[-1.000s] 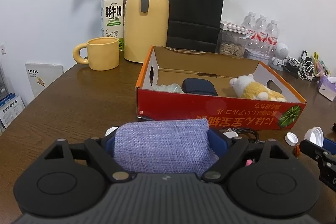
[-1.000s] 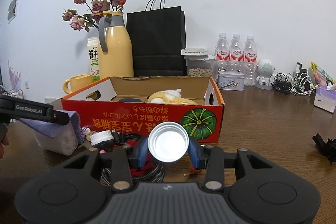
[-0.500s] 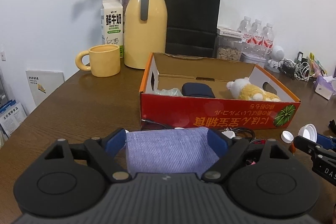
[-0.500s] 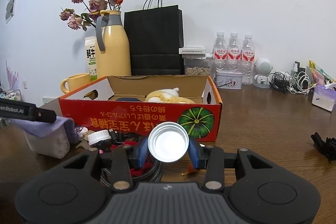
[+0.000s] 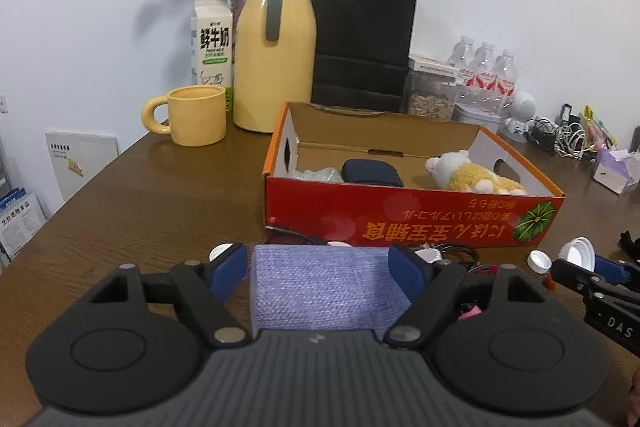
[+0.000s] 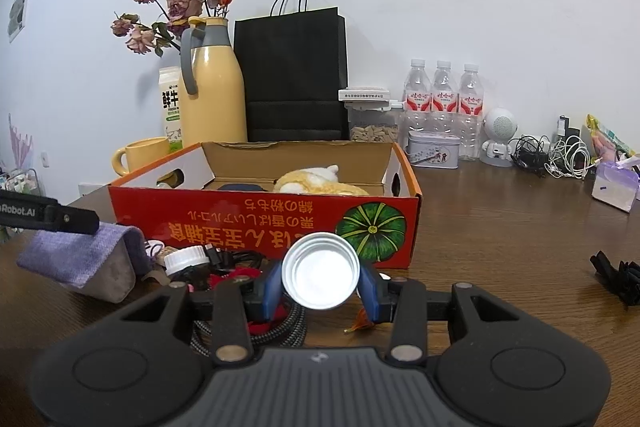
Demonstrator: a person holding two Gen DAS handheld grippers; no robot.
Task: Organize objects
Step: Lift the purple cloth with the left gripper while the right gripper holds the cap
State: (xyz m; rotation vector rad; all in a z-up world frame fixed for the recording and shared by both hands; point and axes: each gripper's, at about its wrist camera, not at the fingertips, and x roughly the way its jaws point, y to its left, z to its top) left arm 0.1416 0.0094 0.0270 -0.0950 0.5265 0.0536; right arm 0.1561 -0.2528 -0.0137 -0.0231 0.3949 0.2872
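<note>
A purple fabric pouch (image 5: 324, 291) lies between the blue pads of my left gripper (image 5: 316, 263), whose jaws are opening. The left pad (image 5: 229, 270) stands a little off the pouch, which rests on the table in the right wrist view (image 6: 76, 259). My right gripper (image 6: 320, 281) is shut on a white round cap (image 6: 320, 269), its silver inside facing the camera; the cap also shows at the right of the left wrist view (image 5: 578, 253). Just beyond both stands the open red cardboard box (image 5: 400, 223), holding a plush toy (image 5: 472, 175) and a dark case (image 5: 370, 173).
Cables (image 6: 248, 323), a small white-capped bottle (image 6: 186, 261) and a loose cap (image 5: 538, 261) lie in front of the box. Behind it stand a yellow jug (image 5: 276, 47), a mug (image 5: 196, 115), a milk carton, a black bag (image 5: 360, 39) and water bottles (image 6: 440, 99).
The left gripper's pads, pressed into the pouch a second ago, have come apart, and a gap shows at the left pad. The right gripper and its cap have not moved.
</note>
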